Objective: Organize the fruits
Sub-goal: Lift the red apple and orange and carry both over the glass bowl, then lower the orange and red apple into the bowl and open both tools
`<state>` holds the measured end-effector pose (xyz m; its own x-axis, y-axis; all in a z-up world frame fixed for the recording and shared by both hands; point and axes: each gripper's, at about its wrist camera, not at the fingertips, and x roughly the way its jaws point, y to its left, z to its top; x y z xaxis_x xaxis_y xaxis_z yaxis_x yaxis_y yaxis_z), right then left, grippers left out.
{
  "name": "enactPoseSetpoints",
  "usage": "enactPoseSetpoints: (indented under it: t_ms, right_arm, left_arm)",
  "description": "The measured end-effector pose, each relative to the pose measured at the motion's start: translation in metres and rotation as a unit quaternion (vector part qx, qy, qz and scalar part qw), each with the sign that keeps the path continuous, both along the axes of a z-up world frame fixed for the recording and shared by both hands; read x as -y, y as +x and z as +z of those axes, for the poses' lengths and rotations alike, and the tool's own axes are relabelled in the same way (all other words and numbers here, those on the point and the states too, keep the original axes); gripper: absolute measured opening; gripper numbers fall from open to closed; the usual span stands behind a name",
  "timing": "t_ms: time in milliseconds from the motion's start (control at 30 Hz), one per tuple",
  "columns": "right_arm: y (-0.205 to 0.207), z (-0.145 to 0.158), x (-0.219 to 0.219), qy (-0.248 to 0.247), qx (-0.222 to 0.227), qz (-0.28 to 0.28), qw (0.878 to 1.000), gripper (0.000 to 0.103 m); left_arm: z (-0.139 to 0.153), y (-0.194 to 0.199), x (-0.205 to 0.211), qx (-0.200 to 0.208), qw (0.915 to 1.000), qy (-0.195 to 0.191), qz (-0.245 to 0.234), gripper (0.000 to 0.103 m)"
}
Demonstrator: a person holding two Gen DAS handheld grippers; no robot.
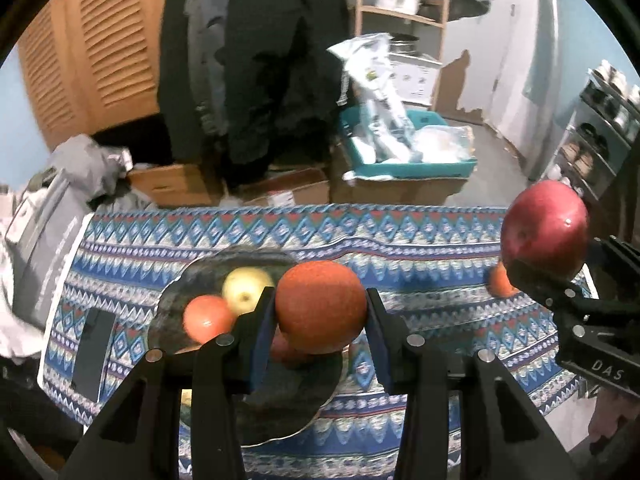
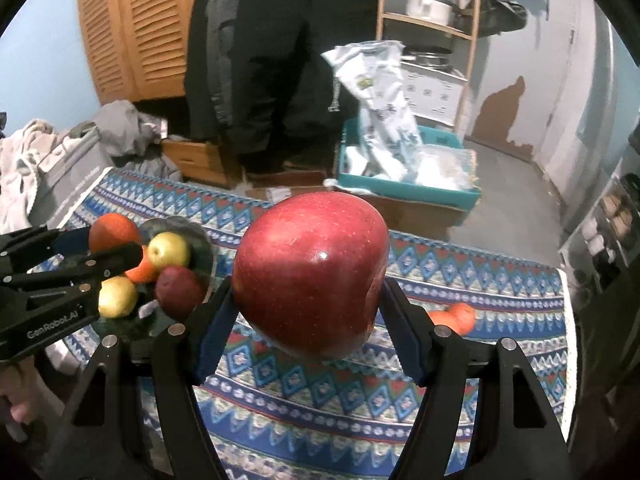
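Clamped in your left gripper (image 1: 320, 320), the orange (image 1: 321, 306) hangs above the dark plate (image 1: 288, 400); lower it into a bare spot (fruit crowds the far side). Your right gripper (image 2: 306, 312) grips the red apple (image 2: 310, 272) over the cloth (image 2: 320, 408), so bring it across afterwards.

Left wrist view: orange (image 1: 322, 306) between the jaws blocks the middle of the dark plate (image 1: 288, 392); a reddish fruit (image 1: 285, 350) just behind it shows only as a sliver, type unclear. A yellow patch (image 1: 185, 398) under the left finger is mostly hidden. Small orange fruit (image 1: 500, 280) right of the jaws is blurred and half behind the right gripper (image 1: 548, 276).

Right wrist view: red apple (image 2: 312, 276) between the jaws covers the cloth (image 2: 320, 400) behind it. Left gripper (image 2: 116, 258) is cut off at the frame edge and overlaps the plated fruit.
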<state>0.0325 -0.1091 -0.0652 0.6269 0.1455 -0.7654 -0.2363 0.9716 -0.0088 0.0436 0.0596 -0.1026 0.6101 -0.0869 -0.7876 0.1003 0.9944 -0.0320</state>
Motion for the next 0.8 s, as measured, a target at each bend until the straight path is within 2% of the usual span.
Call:
enactPoseSetpoints:
  t_ms: [367, 800]
  right_arm:
    - [0.015, -0.023, -0.066, 0.007, -0.027, 0.061, 0.998, 0.071]
    - [0.024, -0.042, -0.108, 0.003, -0.052, 0.092, 0.994, 0.071]
  left_arm:
    - [-0.038, 0.011, -0.058, -0.039, 0.998, -0.007, 0.05, 0.043]
    - [-0.073, 0.02, -0.073, -0.078, 0.9957, -0.006, 0.049, 0.044]
